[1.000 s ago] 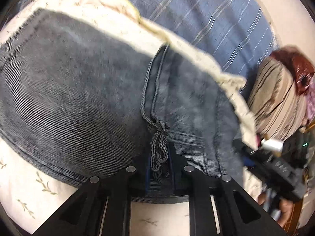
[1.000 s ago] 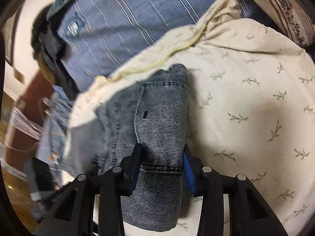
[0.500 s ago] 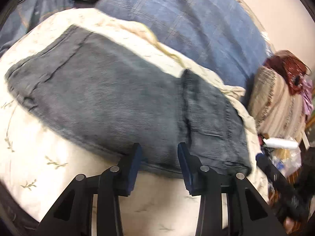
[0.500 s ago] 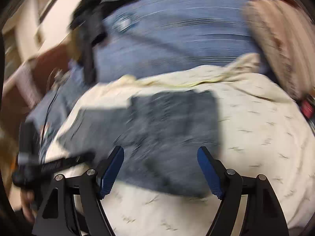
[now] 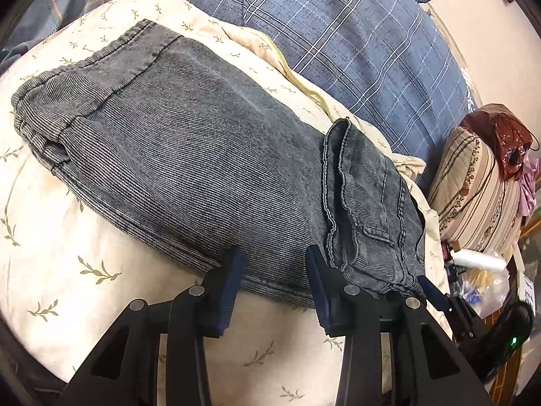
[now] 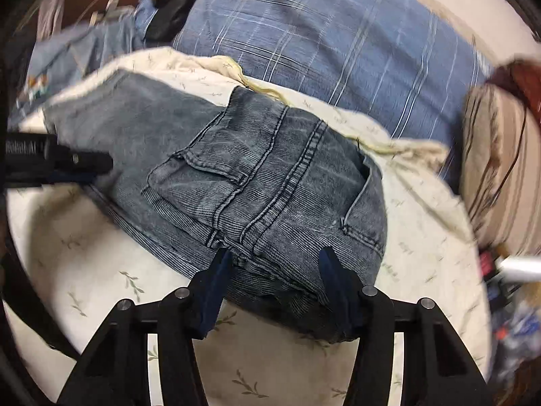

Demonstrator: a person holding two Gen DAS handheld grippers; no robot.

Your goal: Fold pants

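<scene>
the left gripper (image 5: pixel 273 264) of black plastic with blue pads has its two fingers spread apart, gripping nothing, poised over the near edge of the folded grey-blue ribbed denim pants (image 5: pixel 189 169). the pants lie flat just ahead of it on a cream bedspread with a small olive leaf print (image 5: pixel 67 253), the bulk of the cloth running away to the left of the gripper, where a stitched hem marks the far end. to the right of the gripper a folded-over layer with seams and a pocket flap (image 5: pixel 368 209) rests on top of the pants. beyond the pants sits a blue plaid cushion with a round badge (image 5: pixel 355 40), and farther right a beige striped pillow (image 5: pixel 480 189).

the right gripper (image 6: pixel 275 269), also black with blue pads, likewise stands spread wide and grips nothing; its fingers frame the near edge of the pants' seamed top layer (image 6: pixel 270 176), whether touching the cloth cannot be told. to its left the left gripper's tip (image 6: pixel 77 164) reaches over the lower layer of denim. ahead is the plaid cushion (image 6: pixel 321 44), and to the far right the striped pillow (image 6: pixel 500 169), blurred.
</scene>
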